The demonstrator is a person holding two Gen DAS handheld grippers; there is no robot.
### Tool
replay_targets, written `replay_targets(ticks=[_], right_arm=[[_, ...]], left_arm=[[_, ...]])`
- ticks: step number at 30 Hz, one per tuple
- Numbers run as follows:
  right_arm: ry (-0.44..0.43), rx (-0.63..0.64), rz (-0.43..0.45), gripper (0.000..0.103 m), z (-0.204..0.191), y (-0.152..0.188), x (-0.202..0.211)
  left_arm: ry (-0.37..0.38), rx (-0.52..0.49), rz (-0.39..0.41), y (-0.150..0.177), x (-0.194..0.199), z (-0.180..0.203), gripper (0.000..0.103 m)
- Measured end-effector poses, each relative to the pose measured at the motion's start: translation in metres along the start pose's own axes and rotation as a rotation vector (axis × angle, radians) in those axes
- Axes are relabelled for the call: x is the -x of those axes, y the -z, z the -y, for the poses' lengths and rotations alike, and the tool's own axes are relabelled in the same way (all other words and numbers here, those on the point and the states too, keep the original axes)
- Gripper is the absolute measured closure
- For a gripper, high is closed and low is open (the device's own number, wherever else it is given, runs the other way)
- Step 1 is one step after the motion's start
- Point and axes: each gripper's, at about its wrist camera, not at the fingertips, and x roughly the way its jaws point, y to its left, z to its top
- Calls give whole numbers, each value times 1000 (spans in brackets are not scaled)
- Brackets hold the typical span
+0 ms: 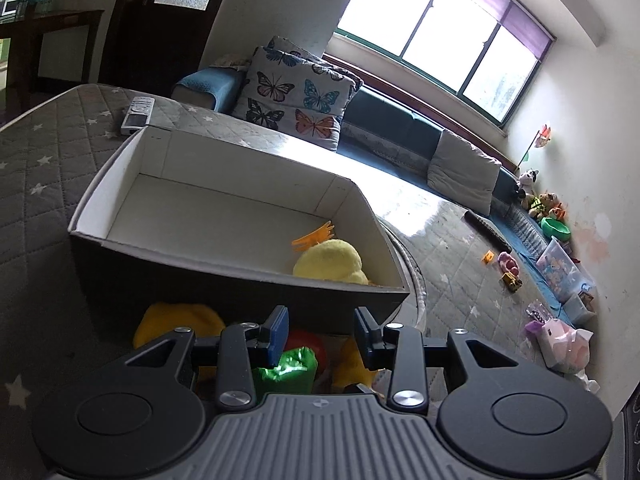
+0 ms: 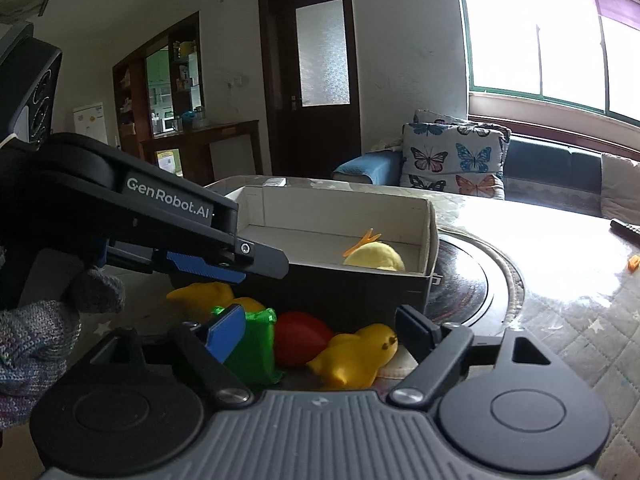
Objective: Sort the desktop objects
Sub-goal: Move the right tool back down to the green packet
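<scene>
A dark box with a white inside stands on the table and holds a yellow plush ball and an orange clip. In front of the box lie a yellow toy, a green toy, a red ball and a yellow duck. My right gripper is open wide just before the red ball and the duck. My left gripper hovers open above these toys, holding nothing.
A gloved hand holds the left gripper. A silver remote lies beyond the box, a dark round plate to its right. Further right lie a black remote and an orange piece. A sofa with butterfly cushions stands behind.
</scene>
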Motion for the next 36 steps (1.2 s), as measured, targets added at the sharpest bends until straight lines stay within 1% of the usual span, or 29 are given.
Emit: replay_targets(ticks=[5, 12, 23, 29, 33, 36], right_arm=[[-10, 2, -6, 14, -5, 4, 3], [-23, 14, -11, 13, -13, 8, 4], [-47, 36, -31, 13, -27, 14, 1], [-59, 48, -43, 15, -31, 17, -3], [-60, 42, -42, 15, -30, 18, -4], [-57, 36, -41, 15, -29, 18, -5]], left_arm=[[-20, -5, -4, 8, 5, 0, 65], [-43, -11, -5, 17, 11, -3, 65], [-59, 24, 8, 25, 25, -23, 65], [-59, 47, 14, 20, 23, -27, 65], [-58, 49, 30, 11, 21, -26, 65], [-63, 58, 12, 5, 12, -28, 65]])
